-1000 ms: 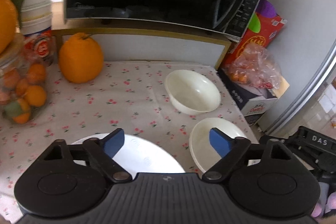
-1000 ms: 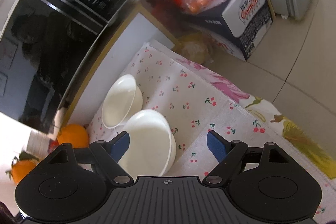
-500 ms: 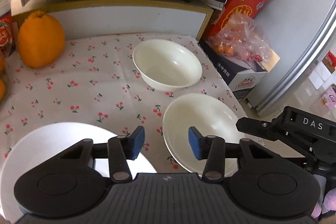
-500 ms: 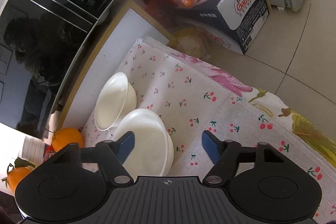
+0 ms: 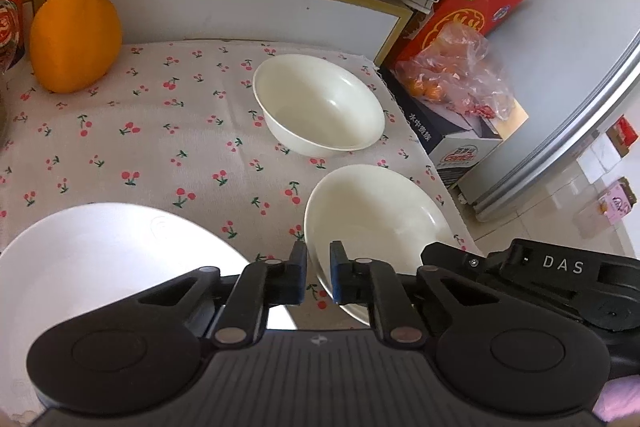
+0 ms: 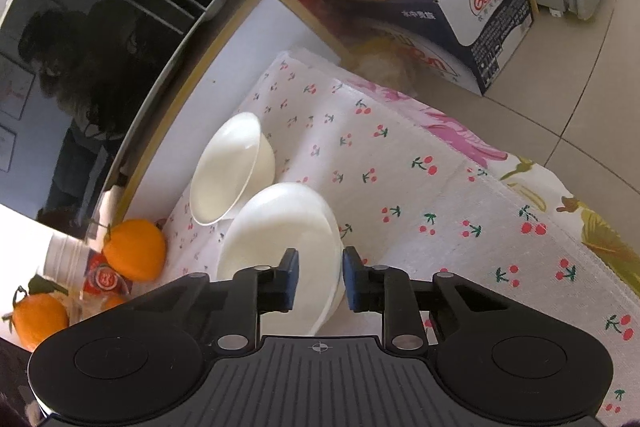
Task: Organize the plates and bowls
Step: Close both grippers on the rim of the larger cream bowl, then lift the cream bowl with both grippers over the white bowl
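The near bowl (image 5: 376,223) on the cherry-print cloth (image 5: 160,147), in front of a second bowl (image 5: 320,107) and beside a white plate (image 5: 100,259), is clamped at its rim by both the left gripper (image 5: 319,273) and the right gripper (image 6: 320,277), whose jaws have just been closing.

Cherry-print tablecloth (image 5: 160,147) under bowl (image 5: 320,107), shallow bowl (image 5: 376,211), plate (image 5: 100,259), orange (image 5: 76,39)

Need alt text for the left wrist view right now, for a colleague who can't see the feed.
The left gripper has just closed on the near rim of a shallow white dish on a cherry-print cloth. A deeper white bowl sits behind, a large white plate at lower left and an orange fruit at the back.
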The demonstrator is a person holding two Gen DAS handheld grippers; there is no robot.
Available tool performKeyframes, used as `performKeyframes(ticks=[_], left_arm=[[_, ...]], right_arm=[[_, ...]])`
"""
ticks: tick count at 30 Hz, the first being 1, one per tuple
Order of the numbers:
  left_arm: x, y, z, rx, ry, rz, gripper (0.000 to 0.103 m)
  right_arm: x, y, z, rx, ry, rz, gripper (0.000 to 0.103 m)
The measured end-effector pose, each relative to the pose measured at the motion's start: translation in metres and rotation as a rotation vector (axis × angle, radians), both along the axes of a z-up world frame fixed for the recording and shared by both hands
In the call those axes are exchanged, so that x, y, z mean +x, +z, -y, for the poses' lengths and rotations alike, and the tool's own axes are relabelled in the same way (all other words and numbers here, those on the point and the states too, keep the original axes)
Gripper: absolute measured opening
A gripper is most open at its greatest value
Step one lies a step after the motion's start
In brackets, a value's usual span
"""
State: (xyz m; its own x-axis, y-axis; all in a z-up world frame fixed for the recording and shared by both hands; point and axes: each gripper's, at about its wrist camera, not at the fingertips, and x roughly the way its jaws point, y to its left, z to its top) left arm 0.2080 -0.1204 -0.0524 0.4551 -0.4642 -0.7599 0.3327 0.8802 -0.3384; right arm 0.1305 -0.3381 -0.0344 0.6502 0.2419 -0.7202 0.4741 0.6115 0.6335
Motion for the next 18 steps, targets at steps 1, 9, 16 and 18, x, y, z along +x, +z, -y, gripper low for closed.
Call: performKeyframes(ticks=[1,9,16,18], left_arm=[[0.0,0.0,0.0,0.001,0.003,0.001,0.01],[-0.003,0.01,-0.005,-0.012,0.017,0.019,0.009],[-0.012,0.023,-0.012,-0.021,0.03,0.044,0.009],[-0.014,0.027,-0.014,-0.029,0.034,0.048,0.009]], right_arm=[[0.0,0.0,-0.001,0.002,0.001,0.0,0.022],[0.0,0.009,-0.002,0.013,-0.001,0.017,0.021],[-0.003,0.024,-0.006,0.008,0.012,0.039,0.021],[-0.005,0.029,-0.006,0.011,0.014,0.045,0.021]])
